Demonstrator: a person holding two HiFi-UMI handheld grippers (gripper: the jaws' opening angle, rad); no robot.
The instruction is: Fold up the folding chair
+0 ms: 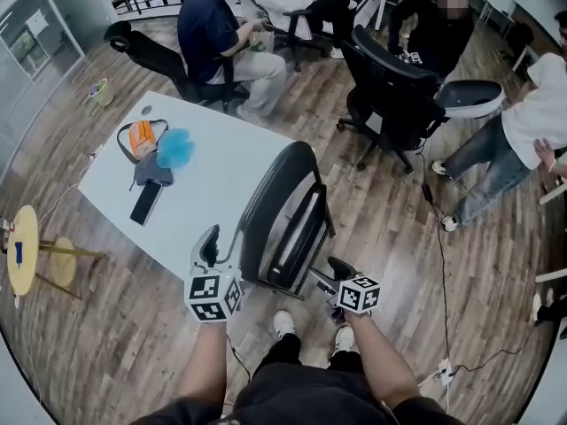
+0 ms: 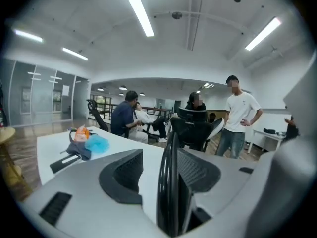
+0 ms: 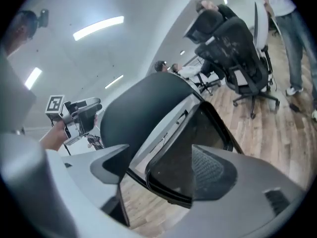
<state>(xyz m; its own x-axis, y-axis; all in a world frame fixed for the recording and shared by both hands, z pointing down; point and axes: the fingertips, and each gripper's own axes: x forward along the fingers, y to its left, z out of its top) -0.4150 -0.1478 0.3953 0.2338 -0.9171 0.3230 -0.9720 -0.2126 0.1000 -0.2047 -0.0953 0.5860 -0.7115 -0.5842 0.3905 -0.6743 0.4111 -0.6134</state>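
Open office, swivel chairs, white table, ceiling strip lights

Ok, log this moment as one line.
black folding chair: folded flat, upright by white table | left gripper: open, chair edge between jaws | right gripper: open, facing chair

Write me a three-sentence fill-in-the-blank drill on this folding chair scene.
1. The folding chair stands on the floor beside a ___ table.
2. On the table, a ___ fluffy thing lies beside the orange pouch.
3. The left gripper and the right gripper both have their jaws ___.

Missing words: white; blue; open
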